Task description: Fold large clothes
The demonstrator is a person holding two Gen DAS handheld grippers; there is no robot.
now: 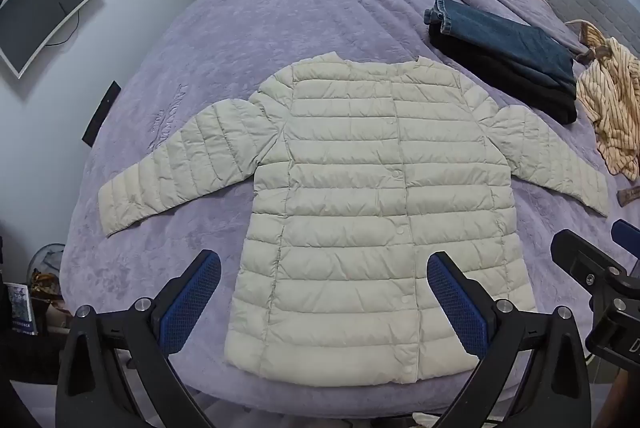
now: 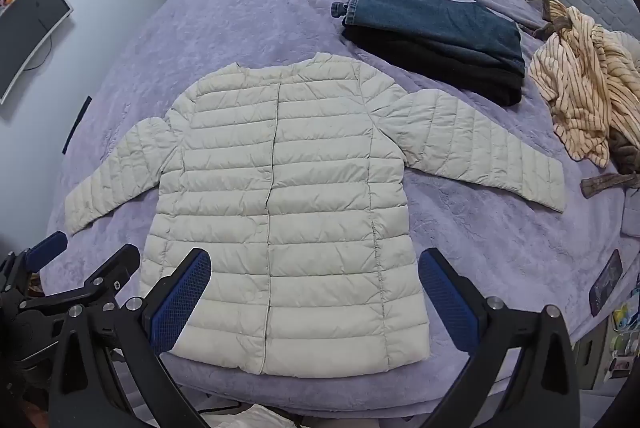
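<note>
A cream quilted jacket (image 1: 360,195) is laid flat, front up and sleeves spread, near the bed's (image 1: 280,19) front edge. The left tool (image 1: 324,292) and right tool (image 2: 316,288) are held above its hem, fully open and empty. Folding is judged not yet begun; next, a sleeve would need gripping.

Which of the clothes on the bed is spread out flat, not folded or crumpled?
The cream quilted jacket, sleeves out; the jeans are folded, the striped garment is crumpled.
</note>
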